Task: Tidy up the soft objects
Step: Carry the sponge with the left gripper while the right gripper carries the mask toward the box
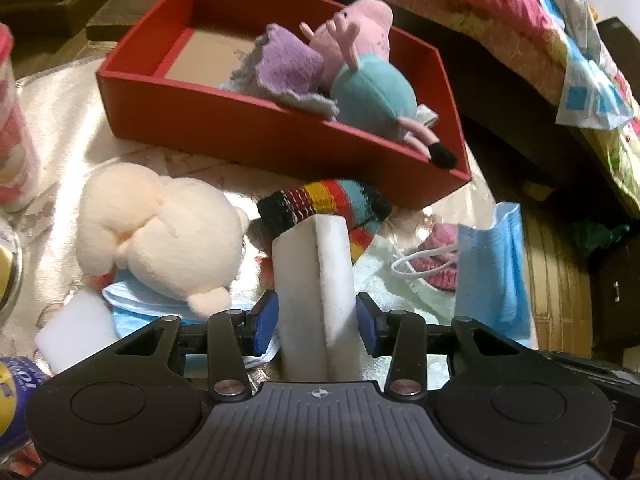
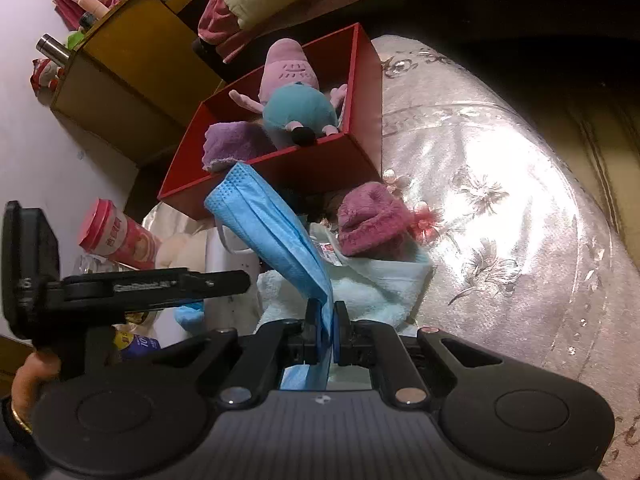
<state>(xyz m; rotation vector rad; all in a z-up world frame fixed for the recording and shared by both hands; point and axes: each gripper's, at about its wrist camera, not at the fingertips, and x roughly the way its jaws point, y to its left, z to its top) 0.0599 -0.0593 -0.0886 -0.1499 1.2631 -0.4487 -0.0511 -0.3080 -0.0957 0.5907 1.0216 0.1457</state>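
My left gripper [image 1: 316, 322] has its blue pads against both sides of an upright white sponge block [image 1: 316, 272], just in front of a striped knit sock [image 1: 320, 200]. My right gripper [image 2: 326, 328] is shut on a blue face mask [image 2: 272, 236], which hangs up and left from the jaws; the mask [image 1: 492, 272] also shows in the left wrist view. Behind stands a red box [image 1: 280, 136] holding a pig plush [image 1: 372, 92] and a purple cloth [image 1: 288, 68]. A cream plush [image 1: 160, 236] lies left of the sponge. A pink knit hat [image 2: 372, 220] rests on a pale towel [image 2: 380, 288].
A second white sponge [image 1: 76, 332] and another blue mask [image 1: 132, 304] lie under and beside the cream plush. A pink cup [image 2: 116, 236] stands at the left. The table has a shiny flowered cover [image 2: 500, 200]. A person's hand [image 2: 32, 376] holds the left tool. Bedding lies behind.
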